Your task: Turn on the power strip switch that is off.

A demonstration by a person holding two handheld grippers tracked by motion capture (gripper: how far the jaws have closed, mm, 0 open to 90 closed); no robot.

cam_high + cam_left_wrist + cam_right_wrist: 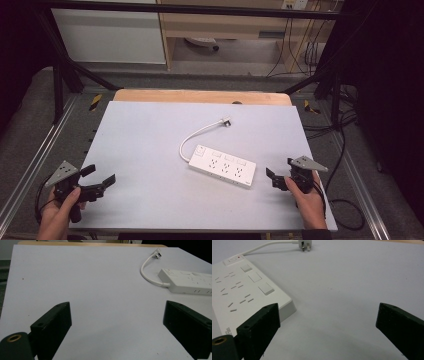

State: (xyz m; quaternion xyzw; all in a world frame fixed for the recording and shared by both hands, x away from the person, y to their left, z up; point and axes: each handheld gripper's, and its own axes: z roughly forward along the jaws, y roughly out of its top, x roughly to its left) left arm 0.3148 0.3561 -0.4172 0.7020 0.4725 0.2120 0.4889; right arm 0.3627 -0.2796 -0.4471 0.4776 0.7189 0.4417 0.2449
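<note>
Beside power strip (249,287), right claw (327,322) gapes wide, empty.

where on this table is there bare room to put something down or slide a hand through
The widest bare patch lies left of the power strip, from the left gripper up to the table's far edge. The near strip between both grippers is bare too, as is the far right corner beyond the plug. It is tightest between the strip's end and the right gripper.

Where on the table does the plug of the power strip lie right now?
In the high view the plug lies on the white table, beyond the power strip at the end of its curved cord, apart from both grippers.
</note>
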